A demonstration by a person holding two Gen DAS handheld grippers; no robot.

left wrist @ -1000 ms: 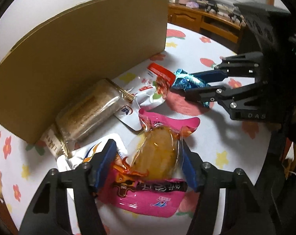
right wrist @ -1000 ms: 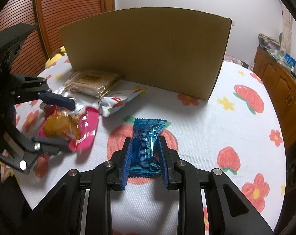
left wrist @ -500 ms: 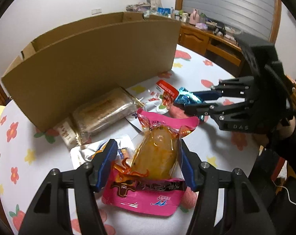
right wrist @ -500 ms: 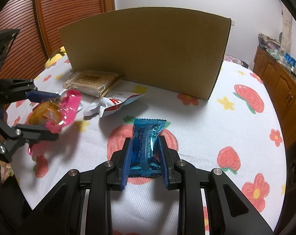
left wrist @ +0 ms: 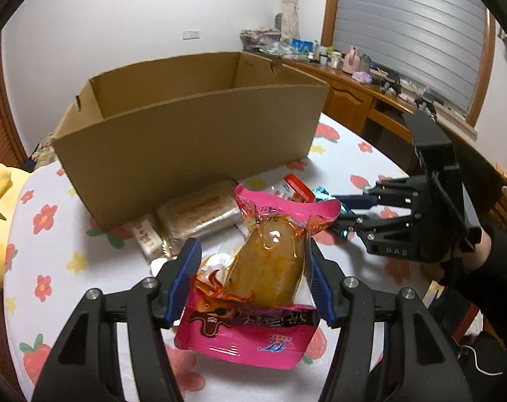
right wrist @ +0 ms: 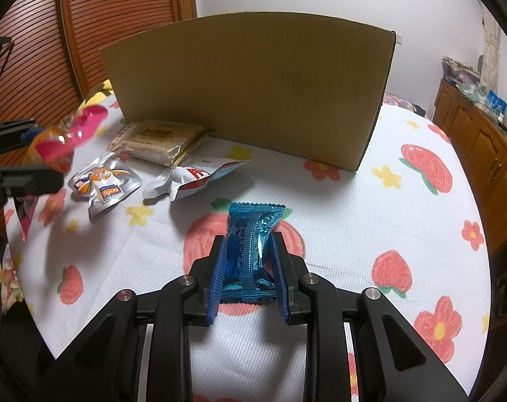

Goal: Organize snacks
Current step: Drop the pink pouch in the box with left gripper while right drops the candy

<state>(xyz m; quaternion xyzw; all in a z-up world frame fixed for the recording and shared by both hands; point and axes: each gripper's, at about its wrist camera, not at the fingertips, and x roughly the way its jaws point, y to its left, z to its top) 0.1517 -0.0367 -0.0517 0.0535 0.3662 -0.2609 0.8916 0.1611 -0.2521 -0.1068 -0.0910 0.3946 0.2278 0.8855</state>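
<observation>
Floral-print cloth covered table [right wrist: 370, 201]; open brown cardboard box [left wrist: 193, 140] stood at far side. Left tool [left wrist: 253, 281] clenched on pink plastic packet of orange-brown snack [left wrist: 263, 268], raised above table, long axis pointing at box, box mouth beyond and ahead. Right tool [right wrist: 250, 264] clamped on blue foil snack packet [right wrist: 253, 234], low at table, box wall straight ahead. Left packet looked nearer drop-in.

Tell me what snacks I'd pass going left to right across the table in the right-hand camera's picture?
pink packet held up in the left gripper → silver pouch → red-and-white pouch → blue packet clamped in the right gripper.
</observation>
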